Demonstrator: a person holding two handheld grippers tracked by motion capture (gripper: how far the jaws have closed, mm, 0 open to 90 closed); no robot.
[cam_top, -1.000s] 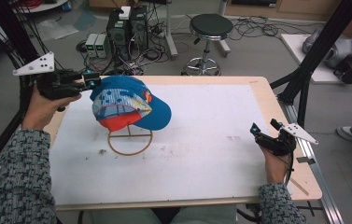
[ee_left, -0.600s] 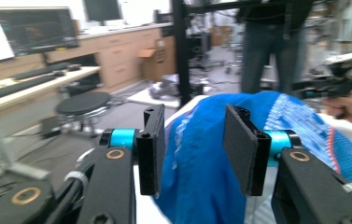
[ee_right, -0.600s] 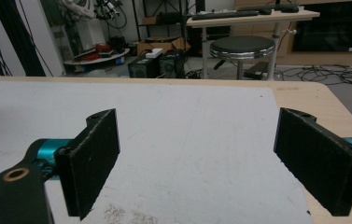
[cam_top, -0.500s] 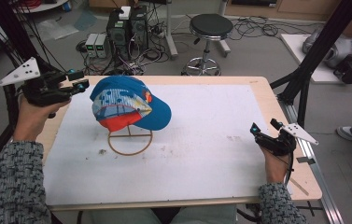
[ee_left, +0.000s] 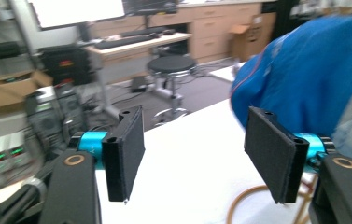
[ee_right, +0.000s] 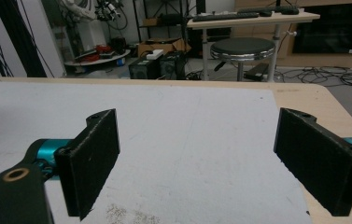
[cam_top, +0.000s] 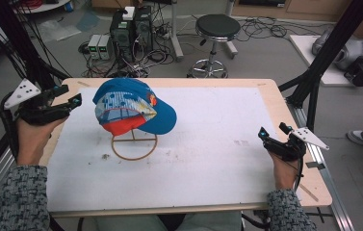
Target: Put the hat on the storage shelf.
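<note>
Blue cap (cam_top: 133, 110) sits on a wire stand (cam_top: 134, 146) on the worktop (cam_top: 217, 163) | left claw (cam_top: 68, 96) gaping, empty, just beside it | right claw (cam_top: 271, 132) gaping, well apart | advice: pinch the fabric edge squarely, spare the stand.

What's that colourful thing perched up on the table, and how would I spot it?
Start at the white-topped table and look to its left half, where a thin wire stand with a round base rises. On top sits a blue baseball cap, patterned front, red under its brim: the only raised, brightly coloured thing there.
</note>
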